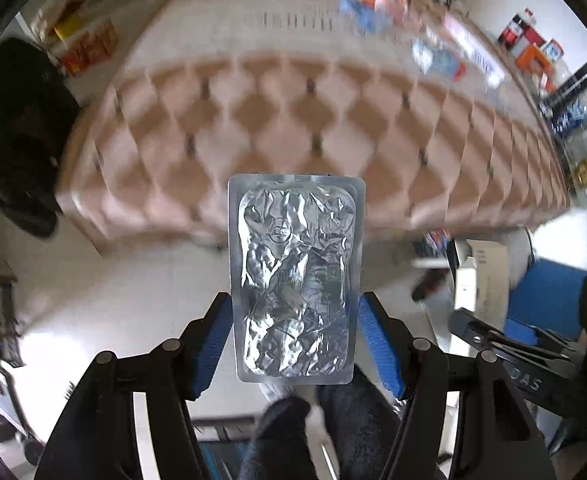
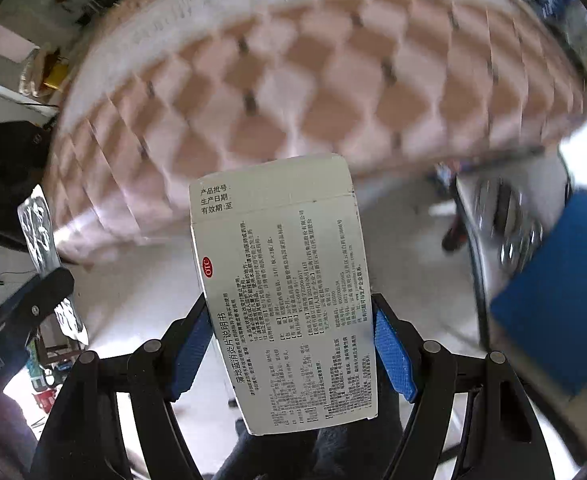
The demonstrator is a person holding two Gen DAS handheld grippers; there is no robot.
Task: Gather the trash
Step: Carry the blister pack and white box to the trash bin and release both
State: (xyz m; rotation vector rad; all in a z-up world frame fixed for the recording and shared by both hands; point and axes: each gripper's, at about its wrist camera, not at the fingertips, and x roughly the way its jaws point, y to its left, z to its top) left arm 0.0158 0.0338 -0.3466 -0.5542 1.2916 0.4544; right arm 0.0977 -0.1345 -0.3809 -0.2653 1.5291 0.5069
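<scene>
Between the blue pads of the left tool (image 1: 295, 332) sits a silver foil blister pack (image 1: 295, 276), clamped by its long edges and raised in the air in front of a pink tufted bed (image 1: 293, 120). Both jaws press against the pack's sides. Across from it, the right tool (image 2: 289, 344) grips a white medicine box (image 2: 285, 300) printed with Chinese text and a red OTC mark, its pads tight on the box's two sides, also held aloft before the bed. Blurred boxes and packets (image 1: 377, 4) lie on the bed's far side. A blue bin (image 2: 561, 292) stands at the right, near the pale floor (image 2: 133, 280)
</scene>
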